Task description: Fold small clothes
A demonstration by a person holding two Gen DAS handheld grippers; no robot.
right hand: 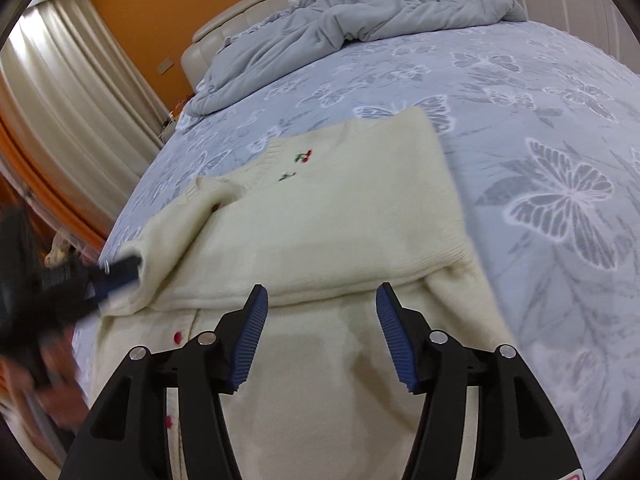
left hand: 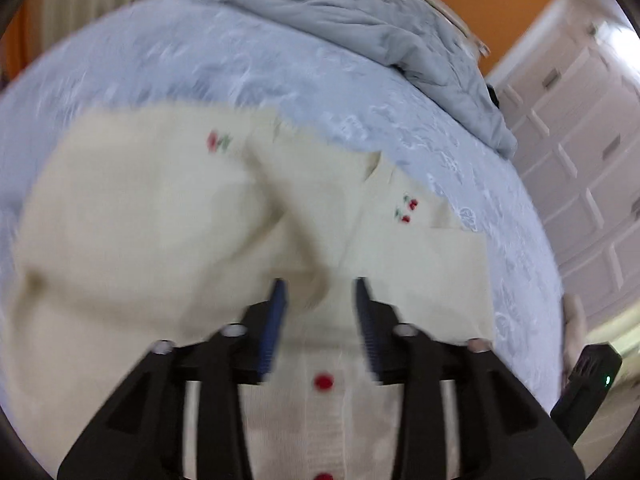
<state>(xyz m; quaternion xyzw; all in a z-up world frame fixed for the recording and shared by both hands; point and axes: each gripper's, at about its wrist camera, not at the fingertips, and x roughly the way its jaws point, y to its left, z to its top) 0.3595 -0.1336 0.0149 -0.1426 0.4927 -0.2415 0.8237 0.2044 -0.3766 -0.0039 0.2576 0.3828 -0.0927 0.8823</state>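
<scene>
The bed (right hand: 540,92) fills both of my views, spread with a blue sheet printed with white butterflies (right hand: 568,196), and a rumpled grey duvet (right hand: 352,16) is heaped at its far end, toward twelve o'clock in the right wrist view. An orange wall (right hand: 136,12) and pale curtains (right hand: 60,92) stand at ten o'clock there; white panelled doors (left hand: 580,128) run down the three o'clock side of the left wrist view.

The cream cardigan (right hand: 340,216) lies flat on the sheet, right in front of both tools, with its upper part folded over so a thick fold edge runs across just ahead of my right fingers. Small cherry embroidery (right hand: 303,156) shows near the neckline, and red buttons (left hand: 323,382) run down the placket beneath my left tool.

My right gripper (right hand: 318,332) hovers low over the cardigan's lower panel, jaws spread wide, gripping nothing. My left gripper (left hand: 320,308) points down at the knit, jaws partly apart; a ridge of cloth rises between them, though blur keeps me from telling whether they pinch it. In the right wrist view, the left tool sits at nine o'clock, its tip against the folded sleeve (right hand: 172,232).
</scene>
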